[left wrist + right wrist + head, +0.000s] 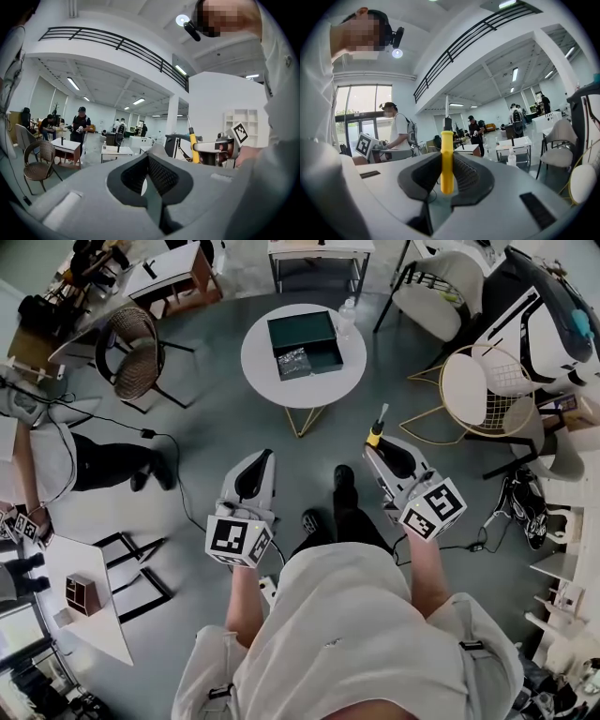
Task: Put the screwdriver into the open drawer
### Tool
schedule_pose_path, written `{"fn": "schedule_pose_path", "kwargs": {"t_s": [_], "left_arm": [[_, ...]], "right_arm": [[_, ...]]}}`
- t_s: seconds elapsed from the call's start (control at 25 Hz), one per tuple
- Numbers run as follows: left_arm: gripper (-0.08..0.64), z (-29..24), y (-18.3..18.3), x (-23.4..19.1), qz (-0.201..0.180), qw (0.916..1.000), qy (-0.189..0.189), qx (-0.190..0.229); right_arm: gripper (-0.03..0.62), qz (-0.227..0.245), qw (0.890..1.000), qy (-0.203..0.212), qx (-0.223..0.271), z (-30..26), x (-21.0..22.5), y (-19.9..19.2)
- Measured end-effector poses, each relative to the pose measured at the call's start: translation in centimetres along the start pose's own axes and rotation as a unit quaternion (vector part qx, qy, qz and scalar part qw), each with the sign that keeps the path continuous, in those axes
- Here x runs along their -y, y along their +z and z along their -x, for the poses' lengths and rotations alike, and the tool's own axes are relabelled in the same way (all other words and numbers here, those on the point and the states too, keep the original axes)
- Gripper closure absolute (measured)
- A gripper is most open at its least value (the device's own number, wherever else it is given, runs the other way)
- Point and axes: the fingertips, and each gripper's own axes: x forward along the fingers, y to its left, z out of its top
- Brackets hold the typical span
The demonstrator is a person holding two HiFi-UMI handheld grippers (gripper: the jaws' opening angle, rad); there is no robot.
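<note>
A yellow-handled screwdriver [378,428] stands upright in my right gripper [377,442], which is shut on its handle. In the right gripper view the screwdriver [447,161] sits between the jaws of the gripper [446,177], its metal shaft pointing up. My left gripper [255,458] is held level beside the right one, shut with nothing in it [148,174]. From the left gripper view the screwdriver [191,146] shows off to the right. The dark green open drawer [306,337] rests on a round white table [262,367] ahead of both grippers, well apart from them.
A shiny bag [293,363] lies by the drawer and a clear bottle [347,314] stands at the table's edge. A wicker chair [137,358] is to the left, a gold wire chair [483,390] to the right. Another person [42,460] stands at left.
</note>
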Motion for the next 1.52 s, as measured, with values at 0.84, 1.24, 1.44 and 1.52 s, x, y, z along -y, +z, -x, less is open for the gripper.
{"fn": "schedule_pose_path", "kwargs": {"t_s": [0.84,1.24,1.44,1.52], "left_arm": [[0.549,-13.0,4.5,-1.0,-0.02,0.9981,0.057,0.007],[0.549,-15.9,4.0,-0.2,-0.013,0.9948,0.101,-0.001],[0.549,-16.5,3.3,-0.2,-0.01,0.994,0.109,-0.011],[0.549,-16.7,2.9,-0.1,-0.008,0.994,0.108,-0.015]], "right_arm": [[0.512,-0.001,0.999,0.046,0.016,-5.5,14.3,5.7],[0.512,-0.015,0.997,0.08,-0.005,-6.2,18.6,5.0],[0.514,-0.024,0.996,0.085,-0.009,-6.7,19.1,4.6],[0.512,-0.028,0.996,0.088,-0.018,-7.1,19.2,3.9]]}}
